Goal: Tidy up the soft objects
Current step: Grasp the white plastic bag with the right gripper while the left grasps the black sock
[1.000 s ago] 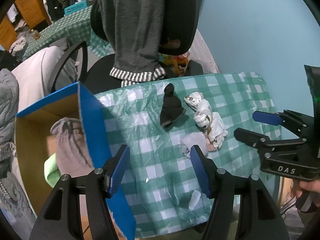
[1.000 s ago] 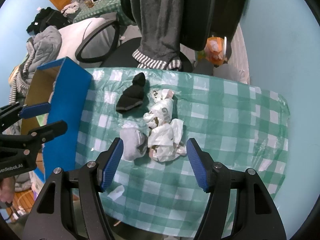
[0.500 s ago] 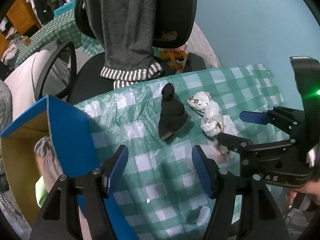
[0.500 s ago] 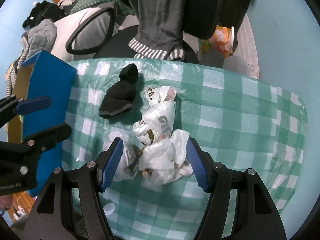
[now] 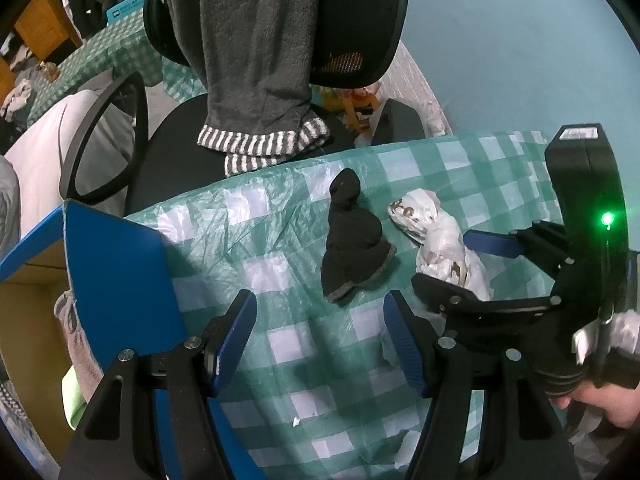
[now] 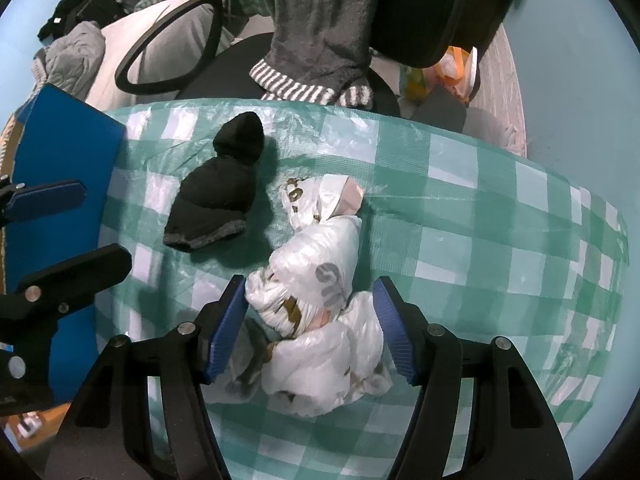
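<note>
Straddling white bundle (image 6: 316,312), right fingers (image 6: 390,330) spread, contact unclear; left fingers (image 5: 236,336) spread, empty.

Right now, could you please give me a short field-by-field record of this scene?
surface: green checked tablecloth
black sock: lying flat, untouched
white plastic bundle: between the right gripper jaws, not pinched
left gripper: open over bare cloth near the sock
blue box: at the table's edge, holding grey fabric

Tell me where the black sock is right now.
The black sock lies flat on the checked tablecloth, between the blue box flap on its left and the white crumpled bag on its right.
</note>
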{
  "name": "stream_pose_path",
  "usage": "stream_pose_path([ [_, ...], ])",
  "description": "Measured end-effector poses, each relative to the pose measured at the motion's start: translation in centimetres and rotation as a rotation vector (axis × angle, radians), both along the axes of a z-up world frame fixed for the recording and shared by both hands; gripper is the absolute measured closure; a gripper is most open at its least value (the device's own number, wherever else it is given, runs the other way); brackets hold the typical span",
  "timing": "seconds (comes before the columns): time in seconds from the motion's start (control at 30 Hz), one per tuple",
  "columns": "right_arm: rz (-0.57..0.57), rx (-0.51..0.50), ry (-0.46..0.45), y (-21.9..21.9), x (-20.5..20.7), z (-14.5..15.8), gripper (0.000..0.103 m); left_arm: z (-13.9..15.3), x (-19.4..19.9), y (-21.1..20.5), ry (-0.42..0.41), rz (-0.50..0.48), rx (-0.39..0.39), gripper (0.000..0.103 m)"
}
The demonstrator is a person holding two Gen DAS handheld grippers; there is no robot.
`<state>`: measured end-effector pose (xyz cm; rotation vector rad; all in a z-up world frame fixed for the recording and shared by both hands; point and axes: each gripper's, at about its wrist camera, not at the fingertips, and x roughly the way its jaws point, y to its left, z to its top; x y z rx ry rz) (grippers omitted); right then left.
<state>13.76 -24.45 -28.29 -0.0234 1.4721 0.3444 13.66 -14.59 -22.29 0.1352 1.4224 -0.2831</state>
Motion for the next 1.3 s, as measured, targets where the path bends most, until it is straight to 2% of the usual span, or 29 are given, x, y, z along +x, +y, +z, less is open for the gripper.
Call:
stream_pose_path([
  [0.07, 0.001, 0.005, 0.007, -0.1, 0.1, -0.2, 0.041, -0.2, 0.3, -0.2, 0.004, 0.001, 0.001, 0.035],
  [0.13, -0.004, 0.016, 0.016, -0.3, 0.3, -0.5, 0.053, -0.4, 0.4, -0.3, 0.010, -0.001, 0.001, 0.035],
  [0.3, -0.020, 0.029, 0.012, -1.2, 0.3, -0.3, 0.060, -0.7, 1.1, -0.9, 0.019, -0.004, -0.012, 0.033],
  [0.37, -0.030, 0.025, 0.008, -1.7, 0.3, -0.2, 0.061, -0.9, 1.3, -1.2, 0.016, -0.005, -0.012, 0.029],
  [1.0, -0.164, 0.053, -0.022, -6.1, -1.6, 1.9, 0.062, -4.5, 3.4, -3.9, 0.074, 0.006, -0.016, 0.030],
  [1.07, -0.168, 0.054, -0.023, -6.3, -1.7, 2.0, 0.062, -4.8, 3.4, -4.0, 0.082, -0.001, -0.007, 0.038],
  [1.13, -0.168, 0.056, -0.025, -6.4, -1.8, 2.2, 0.062, -5.1, 3.4, -3.9, 0.097, -0.003, -0.002, 0.051],
  [1.17, -0.167, 0.056, -0.026, -6.5, -1.8, 2.2, 0.062, -5.2, 3.4, -3.9, 0.104, -0.003, -0.006, 0.051],
  [1.3, -0.160, 0.060, -0.033, -6.4, -2.1, 2.4, 0.062, -4.9, 3.0, -4.0, 0.087, -0.018, 0.019, 0.064],
])
